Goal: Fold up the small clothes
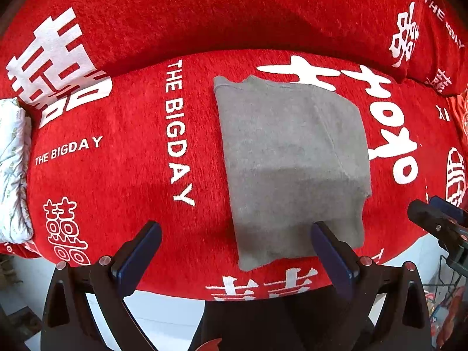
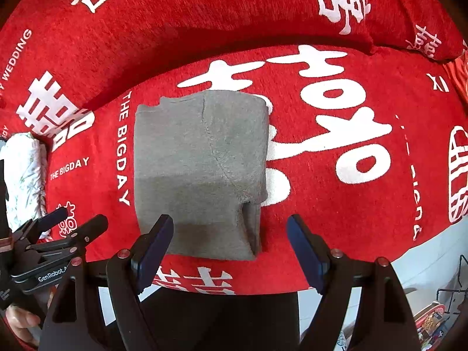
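Both our claws, left (image 1: 235, 231) and right (image 2: 229, 225), hang open and empty over the folded grey cloth (image 1: 292, 161) on the red cover (image 1: 117, 175).

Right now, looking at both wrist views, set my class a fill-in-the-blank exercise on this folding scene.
1. The folded garment is ____ in colour.
2. It lies on a cover whose background is ____.
3. Both the left gripper and the right gripper have their jaws ____.
4. Neither gripper is ____ the garment.

Missing words: grey; red; open; holding
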### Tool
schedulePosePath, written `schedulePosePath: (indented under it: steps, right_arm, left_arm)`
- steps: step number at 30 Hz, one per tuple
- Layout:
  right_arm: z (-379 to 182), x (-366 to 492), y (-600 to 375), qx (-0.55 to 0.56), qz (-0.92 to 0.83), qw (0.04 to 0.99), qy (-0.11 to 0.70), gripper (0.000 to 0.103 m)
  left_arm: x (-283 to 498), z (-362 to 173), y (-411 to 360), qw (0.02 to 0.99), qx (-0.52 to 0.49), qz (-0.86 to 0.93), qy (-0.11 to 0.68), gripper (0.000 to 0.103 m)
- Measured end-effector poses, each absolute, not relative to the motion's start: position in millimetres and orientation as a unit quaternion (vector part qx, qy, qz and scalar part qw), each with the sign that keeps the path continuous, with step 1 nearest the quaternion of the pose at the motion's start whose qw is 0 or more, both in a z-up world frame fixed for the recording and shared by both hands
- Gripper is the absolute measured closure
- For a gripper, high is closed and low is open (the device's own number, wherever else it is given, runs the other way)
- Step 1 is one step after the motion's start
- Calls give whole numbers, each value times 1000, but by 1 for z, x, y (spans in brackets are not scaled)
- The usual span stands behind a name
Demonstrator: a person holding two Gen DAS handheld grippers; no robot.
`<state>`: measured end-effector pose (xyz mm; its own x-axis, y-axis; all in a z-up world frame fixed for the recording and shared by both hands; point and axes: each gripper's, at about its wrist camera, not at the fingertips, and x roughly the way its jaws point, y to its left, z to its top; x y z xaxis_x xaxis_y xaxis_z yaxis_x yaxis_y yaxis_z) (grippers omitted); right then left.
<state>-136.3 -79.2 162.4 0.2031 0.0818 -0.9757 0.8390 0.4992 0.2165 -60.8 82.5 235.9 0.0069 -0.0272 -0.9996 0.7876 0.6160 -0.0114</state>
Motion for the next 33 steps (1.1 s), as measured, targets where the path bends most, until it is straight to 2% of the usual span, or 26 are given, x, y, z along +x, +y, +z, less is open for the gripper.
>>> schedulePosePath:
  steps: [3,5,16,33]
  right_arm:
    - [165,-138,-79,408,-293,658,561,20]
    - [166,-139,-78,408,-296,657,561,0]
    - [182,-127,-67,387,-320,662,556,0]
    - [215,-137,-72,391,-358,660,532,0]
  left_arm:
    - [-62,237,81,637,313,-322,627,2]
    - [-64,237,79,631,320,-327,627,2]
    - [-63,238,75,600,334,-320,653,2]
    - [-79,251,60,589,391,-330,626,2]
